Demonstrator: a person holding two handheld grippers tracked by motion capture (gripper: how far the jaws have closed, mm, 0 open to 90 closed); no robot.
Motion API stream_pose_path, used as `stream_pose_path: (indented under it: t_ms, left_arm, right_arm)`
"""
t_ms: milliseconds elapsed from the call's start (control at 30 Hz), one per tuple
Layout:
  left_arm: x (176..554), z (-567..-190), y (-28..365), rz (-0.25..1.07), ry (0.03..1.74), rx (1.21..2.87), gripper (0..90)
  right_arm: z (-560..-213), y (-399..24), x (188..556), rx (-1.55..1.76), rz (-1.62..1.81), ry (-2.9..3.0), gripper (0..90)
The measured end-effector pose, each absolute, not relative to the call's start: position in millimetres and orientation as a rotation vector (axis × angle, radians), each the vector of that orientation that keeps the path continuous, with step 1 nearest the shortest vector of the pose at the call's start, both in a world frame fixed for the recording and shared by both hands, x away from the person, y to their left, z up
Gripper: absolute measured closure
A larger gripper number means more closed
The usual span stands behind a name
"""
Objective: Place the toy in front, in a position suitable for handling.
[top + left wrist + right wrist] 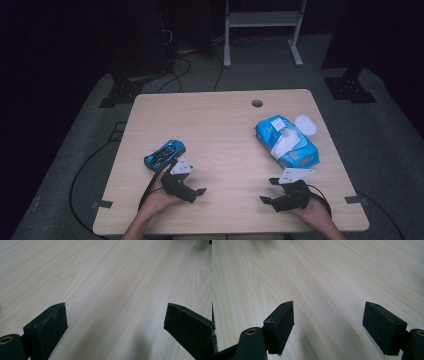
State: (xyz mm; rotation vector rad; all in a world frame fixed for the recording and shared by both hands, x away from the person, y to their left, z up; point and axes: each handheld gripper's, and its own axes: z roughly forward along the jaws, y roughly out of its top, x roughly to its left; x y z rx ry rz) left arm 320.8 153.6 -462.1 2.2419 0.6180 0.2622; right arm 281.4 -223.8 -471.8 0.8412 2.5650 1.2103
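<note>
- Resting near the front edge of the table (220, 125), both hands look parked: the left gripper (196, 193) and right gripper (270, 190) lie low, jaws wide and empty, probably waiting to start.
- Sitting just beyond the left gripper, almost touching its grey plate, is a blue toy car (165, 154), an easy reach.
- Lying farther right is a wipes pack (287, 142), its flap (306, 124) open, a wipe sticking out.
- Beyond the table it is too dark to make out.

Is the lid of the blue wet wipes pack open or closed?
Open. On the wet wipes pack, the round white lid is flipped back to the side, and a white wipe sticks out of the opening.
</note>
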Motion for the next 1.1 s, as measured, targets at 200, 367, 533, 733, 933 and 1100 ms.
stream_pose_path:
  t_ms: [200, 367, 533, 733, 933, 1100]
  left_arm:
    - [319, -462, 155, 0.278, 0.611, 2.255, 4.4]
    - [319, -459, 158, 0.292, 0.621, 2.247, 4.4]
    - [320, -457, 161, 0.308, 0.624, 2.241, 4.4]
    - [325, -446, 171, 0.338, 0.623, 2.259, 4.4]
    - [333, -435, 184, 0.346, 0.639, 2.256, 4.4]
    - [342, -427, 200, 0.381, 0.654, 2.281, 4.4]
  right_arm:
    - [-471, -223, 281, 0.842, 1.215, 2.564, 23.7]
    - [-471, -220, 281, 0.841, 1.213, 2.568, 23.5]
    - [-471, -220, 280, 0.838, 1.215, 2.563, 23.5]
    - [-470, -221, 282, 0.861, 1.226, 2.548, 22.5]
    - [-469, -218, 280, 0.845, 1.221, 2.548, 21.9]
    - [-469, -215, 279, 0.827, 1.215, 2.559, 21.9]
